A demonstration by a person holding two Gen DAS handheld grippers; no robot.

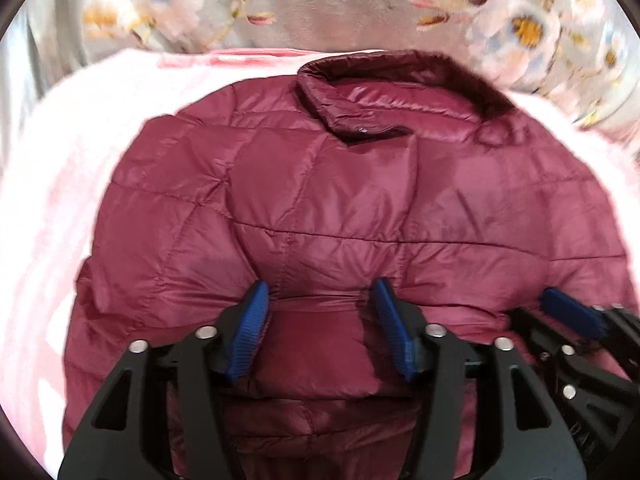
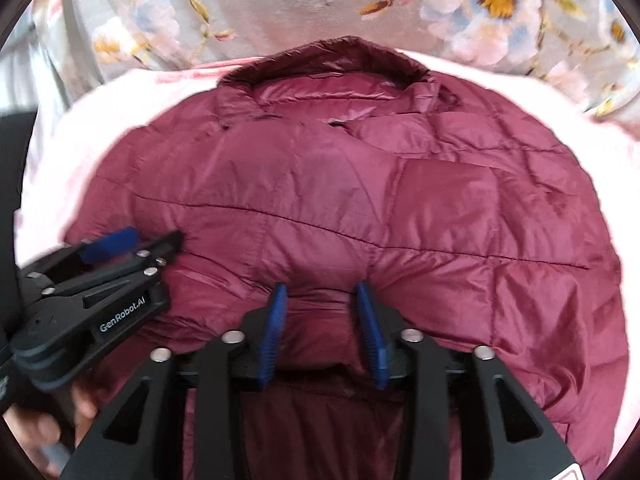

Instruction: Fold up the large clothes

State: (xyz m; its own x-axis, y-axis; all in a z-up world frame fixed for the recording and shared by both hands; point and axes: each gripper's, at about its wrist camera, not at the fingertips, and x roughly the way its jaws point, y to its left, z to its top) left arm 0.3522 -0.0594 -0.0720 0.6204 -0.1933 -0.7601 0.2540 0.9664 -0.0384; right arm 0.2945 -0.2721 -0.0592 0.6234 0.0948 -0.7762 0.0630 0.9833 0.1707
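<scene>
A maroon quilted puffer jacket lies spread on a pink sheet, its collar at the far end. The near hem is folded up over the body. My left gripper stands open, its blue pads either side of a puffed fold of the jacket. My right gripper is also open around a bunch of the same folded edge. Each gripper shows in the other's view: the right gripper at the lower right, the left gripper at the left.
The pink sheet surrounds the jacket on the left and far sides. Beyond it lies a grey floral blanket. A person's hand shows under the left gripper's body.
</scene>
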